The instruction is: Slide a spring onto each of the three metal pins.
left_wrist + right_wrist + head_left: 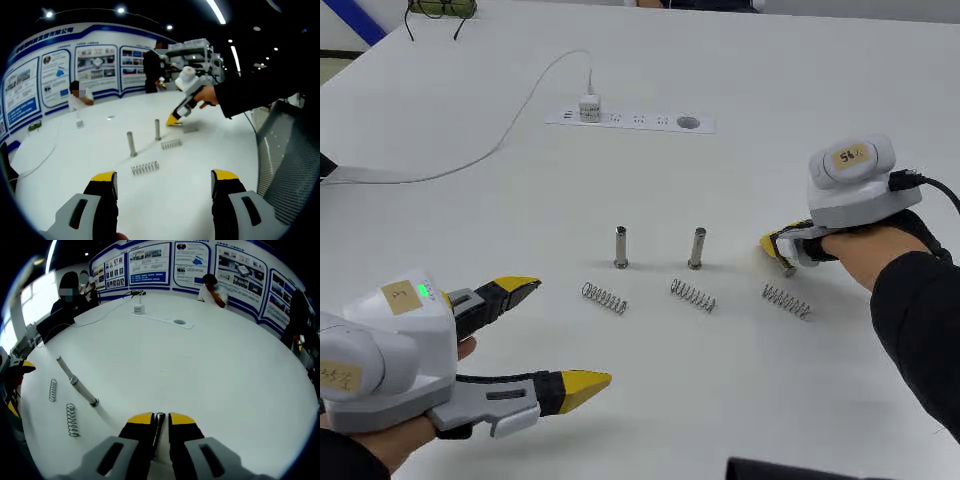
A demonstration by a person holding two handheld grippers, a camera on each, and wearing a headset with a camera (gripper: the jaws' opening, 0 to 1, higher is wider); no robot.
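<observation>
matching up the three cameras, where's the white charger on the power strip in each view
head view: top centre, the white charger sits at the left end of the power strip.
left gripper view: small, left of middle, far across the table.
right gripper view: upper centre-left, on the strip's left end.
shared landmark: the two upright metal pins with springs lying beside them.

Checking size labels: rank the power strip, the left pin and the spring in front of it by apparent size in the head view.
1. Power strip: clearly the longest, though farthest.
2-3. Spring and left pin look about alike; not ranked.
</observation>
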